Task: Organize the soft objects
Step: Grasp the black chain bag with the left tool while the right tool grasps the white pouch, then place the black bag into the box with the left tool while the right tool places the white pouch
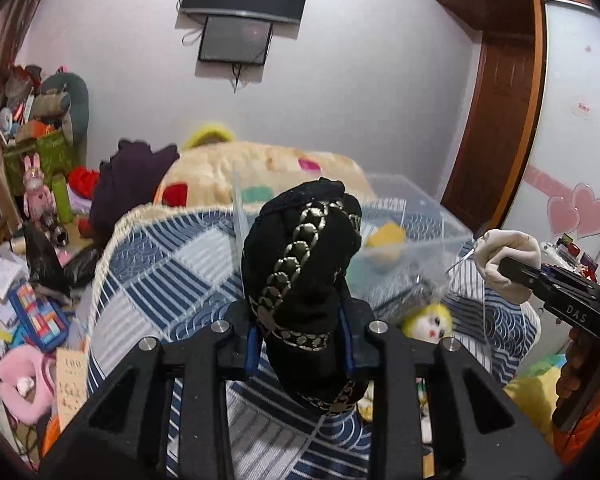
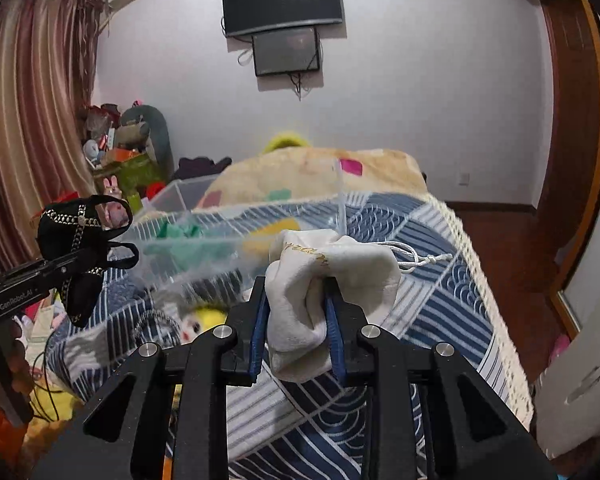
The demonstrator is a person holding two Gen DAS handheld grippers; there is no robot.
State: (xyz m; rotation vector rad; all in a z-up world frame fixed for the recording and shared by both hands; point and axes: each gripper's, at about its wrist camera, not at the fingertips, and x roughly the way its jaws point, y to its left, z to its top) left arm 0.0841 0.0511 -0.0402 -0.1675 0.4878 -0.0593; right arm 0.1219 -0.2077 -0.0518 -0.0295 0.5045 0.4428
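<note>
Above the clear plastic box [image 1: 412, 220], the left gripper [image 1: 300, 344] squeezes a black gold-trimmed cloth [image 1: 300, 264] and the right gripper [image 2: 298, 336] squeezes a white drawstring pouch [image 2: 332, 276]; next, I think, both drop in.

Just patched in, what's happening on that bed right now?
Both grippers are loaded and held above the quilted bed. The left gripper has its jaws shut on a black fabric piece with metallic chain trim. The right gripper is shut on a cream drawstring pouch. A clear plastic bin, already holding yellow and green items, sits just ahead on the bed.
</note>
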